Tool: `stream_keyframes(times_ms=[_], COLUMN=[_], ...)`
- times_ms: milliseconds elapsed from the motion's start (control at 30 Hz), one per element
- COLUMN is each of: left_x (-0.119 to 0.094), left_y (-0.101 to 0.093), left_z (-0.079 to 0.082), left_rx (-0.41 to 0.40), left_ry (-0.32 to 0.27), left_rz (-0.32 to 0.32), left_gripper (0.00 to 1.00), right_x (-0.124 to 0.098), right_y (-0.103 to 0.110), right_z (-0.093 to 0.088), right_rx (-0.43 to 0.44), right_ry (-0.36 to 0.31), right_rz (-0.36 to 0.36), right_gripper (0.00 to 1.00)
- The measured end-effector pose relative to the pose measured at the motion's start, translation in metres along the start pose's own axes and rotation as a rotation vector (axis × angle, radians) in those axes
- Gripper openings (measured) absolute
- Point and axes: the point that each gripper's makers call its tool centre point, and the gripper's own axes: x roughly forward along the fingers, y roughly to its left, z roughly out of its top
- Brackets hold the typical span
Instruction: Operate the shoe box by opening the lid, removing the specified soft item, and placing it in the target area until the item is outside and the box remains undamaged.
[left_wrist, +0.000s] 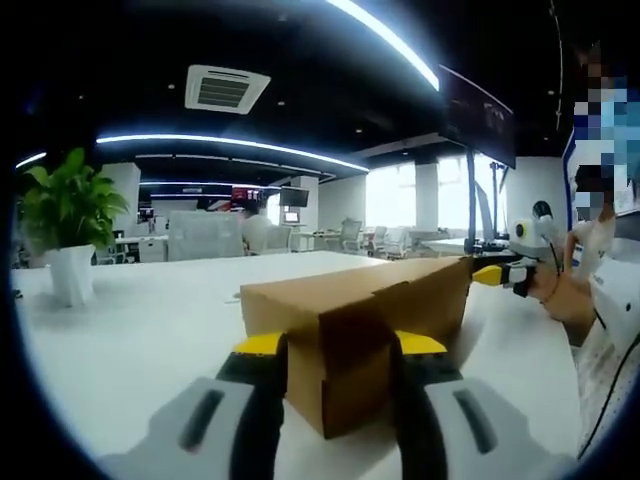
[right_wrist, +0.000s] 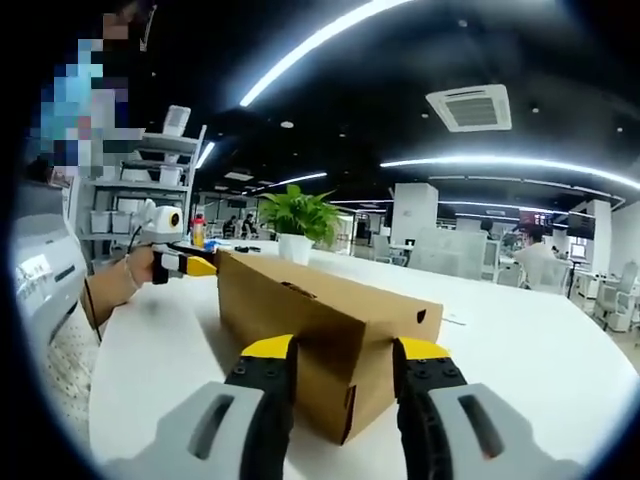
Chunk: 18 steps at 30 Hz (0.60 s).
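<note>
A closed brown cardboard shoe box (left_wrist: 352, 296) lies lengthwise on the white table (left_wrist: 140, 330). In the left gripper view, my left gripper (left_wrist: 340, 345) straddles the near end of the box, its black and yellow jaws pressed against both side walls. My right gripper (left_wrist: 497, 275) shows at the box's far end, held by a hand. The right gripper view shows the same shoe box (right_wrist: 300, 300) from the other end. There my right gripper (right_wrist: 343, 348) clamps the near end, and my left gripper (right_wrist: 188, 265) sits at the far end. The lid is down.
A potted plant (left_wrist: 68, 215) in a white pot stands on the table to the left of the box; the same potted plant (right_wrist: 298, 222) stands behind it in the right gripper view. A person (left_wrist: 605, 270) stands close by the table edge. A shelf unit (right_wrist: 140, 190) and office desks lie beyond.
</note>
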Motion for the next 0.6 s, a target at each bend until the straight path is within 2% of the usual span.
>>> stream_keyframes(times_ms=[600], left_x=[0.001], left_y=[0.003], left_z=[0.017], left_rx=[0.009], left_ry=[-0.019], left_rz=[-0.013], left_gripper=[0.43], right_x=[0.003], right_y=[-0.001], right_z=[0.016], right_rx=[-0.051], right_ry=[-0.019], right_rz=[-0.002], right_gripper=[0.42])
